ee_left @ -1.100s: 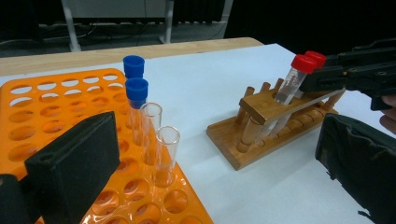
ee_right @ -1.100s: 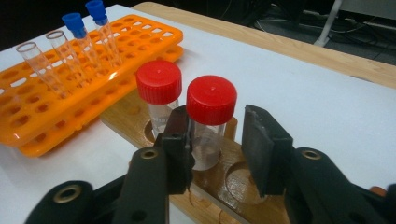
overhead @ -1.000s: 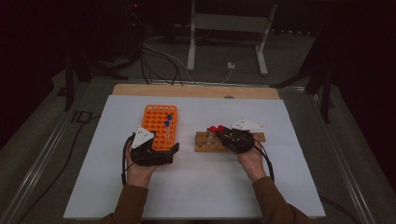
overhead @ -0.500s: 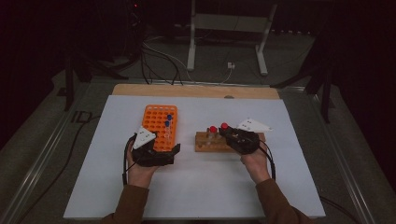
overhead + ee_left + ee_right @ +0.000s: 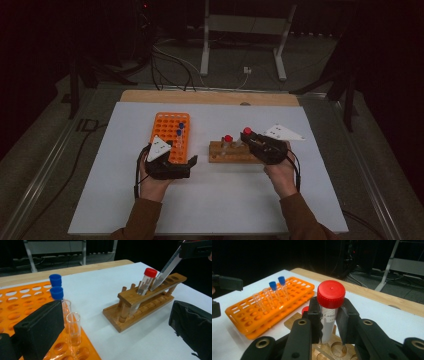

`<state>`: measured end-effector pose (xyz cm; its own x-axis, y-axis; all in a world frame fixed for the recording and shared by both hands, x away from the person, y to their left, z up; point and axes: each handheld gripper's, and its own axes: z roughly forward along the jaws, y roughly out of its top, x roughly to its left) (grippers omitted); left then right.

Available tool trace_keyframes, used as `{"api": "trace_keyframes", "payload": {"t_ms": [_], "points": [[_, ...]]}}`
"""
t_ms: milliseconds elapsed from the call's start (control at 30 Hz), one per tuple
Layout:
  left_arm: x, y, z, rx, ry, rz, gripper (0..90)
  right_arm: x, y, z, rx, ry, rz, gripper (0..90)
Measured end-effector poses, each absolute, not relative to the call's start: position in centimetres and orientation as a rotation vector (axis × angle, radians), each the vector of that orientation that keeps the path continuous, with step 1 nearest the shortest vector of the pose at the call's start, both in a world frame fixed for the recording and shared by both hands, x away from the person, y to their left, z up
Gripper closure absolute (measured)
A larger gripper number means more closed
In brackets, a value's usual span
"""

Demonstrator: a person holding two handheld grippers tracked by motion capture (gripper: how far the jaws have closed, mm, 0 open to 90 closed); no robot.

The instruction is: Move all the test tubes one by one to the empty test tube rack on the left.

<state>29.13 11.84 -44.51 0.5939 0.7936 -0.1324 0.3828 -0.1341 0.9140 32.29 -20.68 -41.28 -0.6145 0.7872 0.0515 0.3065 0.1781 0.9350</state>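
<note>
red-capped tube (image 5: 329, 315) stands upright, clamped in our right gripper (image 5: 329, 322), directly above the wooden rack (image 5: 334, 350) holes; left gripper (image 5: 112, 335) gapes.

High view dim overall; light falls on the white table (image 5: 210, 200), surroundings near black. Soft, faint shadows. Gripper views brighter, slightly soft; near jaws blurred in left gripper view. Far background dark, mild grain.
</note>
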Motion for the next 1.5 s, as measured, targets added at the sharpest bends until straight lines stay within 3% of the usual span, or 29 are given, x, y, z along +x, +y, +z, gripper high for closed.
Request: {"api": "trace_keyframes", "payload": {"t_ms": [333, 633, 1100, 1200, 1367, 1500], "points": [[28.6, 10.1, -44.0, 1.771, 0.888, 0.478, 4.5, 31.3, -20.3, -40.6, 1.0, 2.032, 1.479, 74.9], [28.2, 9.1, -43.9, 1.783, 0.827, 0.485, 16.0, 30.3, -18.2, -40.7, 0.924, 2.133, 1.483, 74.8], [27.8, 6.8, -44.6, 1.858, 0.739, 0.466, 18.2, 29.7, -14.7, -41.3, 0.861, 2.247, 1.512, 74.7], [27.8, 6.6, -44.8, 1.868, 0.73, 0.478, 25.4, 29.6, -14.1, -41.5, 0.858, 2.264, 1.521, 74.7], [27.6, 6.3, -44.9, 1.89, 0.712, 0.509, 48.6, 29.4, -13.4, -41.7, 0.839, 2.291, 1.52, 74.7], [27.6, 6.3, -45.1, 1.891, 0.708, 0.5, 61.3, 29.3, -13.1, -41.8, 0.828, 2.303, 1.516, 74.7]]}}
